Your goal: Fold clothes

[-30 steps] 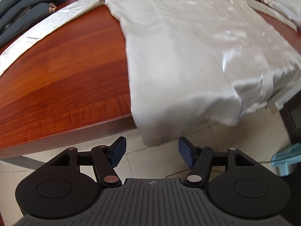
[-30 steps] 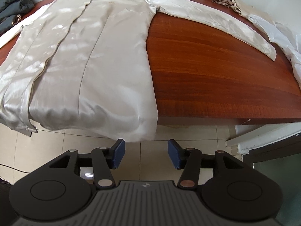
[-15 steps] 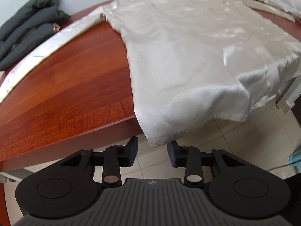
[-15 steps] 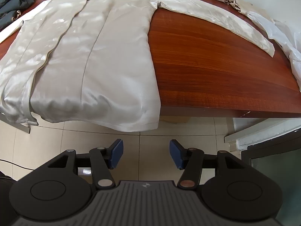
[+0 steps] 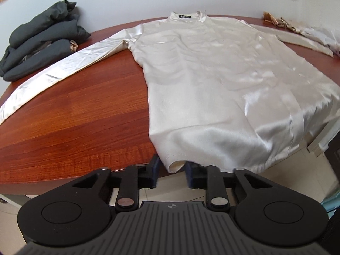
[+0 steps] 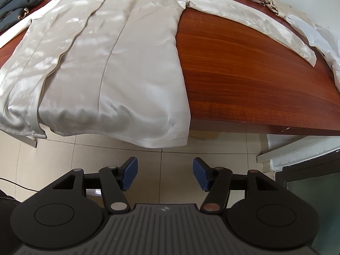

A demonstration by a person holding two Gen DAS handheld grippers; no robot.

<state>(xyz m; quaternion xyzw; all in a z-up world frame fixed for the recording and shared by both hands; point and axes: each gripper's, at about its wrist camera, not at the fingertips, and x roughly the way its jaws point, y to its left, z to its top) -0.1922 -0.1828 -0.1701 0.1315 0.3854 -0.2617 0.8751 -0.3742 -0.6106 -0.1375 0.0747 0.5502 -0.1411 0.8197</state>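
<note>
The slippery shirt (image 5: 223,80) hem corner lies between the left gripper (image 5: 171,174) fingers, not yet clamped, and may slide out; the right gripper (image 6: 164,173) fingers are held wide apart

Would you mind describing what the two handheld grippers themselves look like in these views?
Both look alike. The left gripper and the right gripper each have a matte black body with a ribbed grey centre plate bearing a small round emblem, two round black discs at the sides, and black linkage arms with metal pivot pins. The jaws carry dark blue pads. No hands, sleeves or cables on the grippers are visible.

table (image 6: 244,74): red wood | on it: cream shirt (image 6: 119,59), dark clothes (image 5: 40,44), pale garments (image 6: 314,34)
</note>
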